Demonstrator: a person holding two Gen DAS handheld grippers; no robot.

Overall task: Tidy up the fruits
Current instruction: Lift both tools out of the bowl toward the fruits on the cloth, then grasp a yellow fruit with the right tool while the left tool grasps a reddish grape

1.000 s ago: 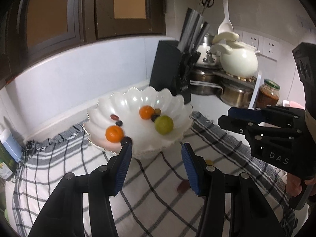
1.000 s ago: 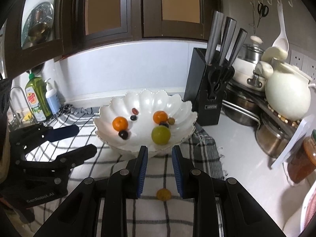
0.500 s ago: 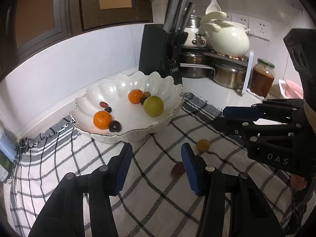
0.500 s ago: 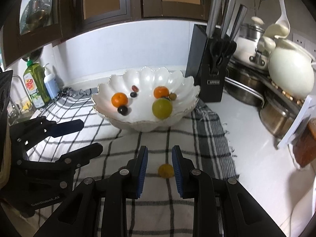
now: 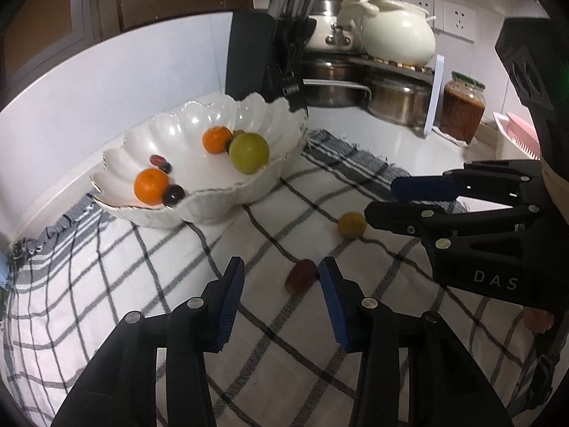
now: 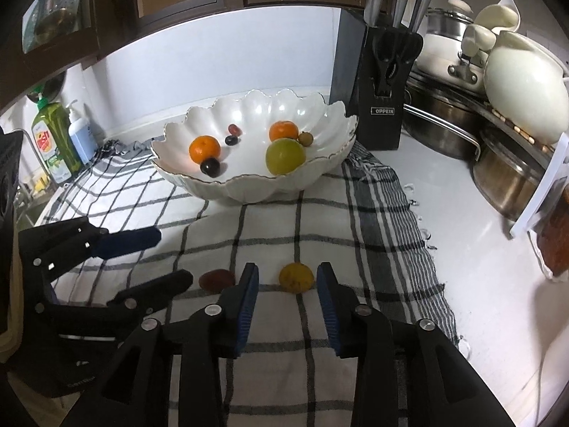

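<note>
Nearest in the right wrist view, the right tool hangs low over the checked cloth with its blue-padded fingers apart, and a small yellow-orange fruit lies on the cloth between their tips, touching neither. Just beside it, at 9 o'clock, a dark red date rests on the cloth, outside the right tool's left finger.

In the left wrist view, the left tool also stands with fingers apart; the dark red date lies just inside its right fingertip, close to the pad, though contact cannot be told. The small yellow-orange fruit sits farther on at 1 o'clock, right at the tip of the right tool, which enters from 3 o'clock.

Beyond both, at 12 o'clock in the right wrist view, the white scalloped bowl stands on the cloth. It holds a green fruit, two oranges, a dark grape touching the nearer orange, and three smaller fruits towards the back.

Behind the bowl at 1 o'clock stands a black knife block on the white bench. Farther off at 2 o'clock are steel pots and a cream ceramic pot. At 10 o'clock stands a green dish-soap bottle.
</note>
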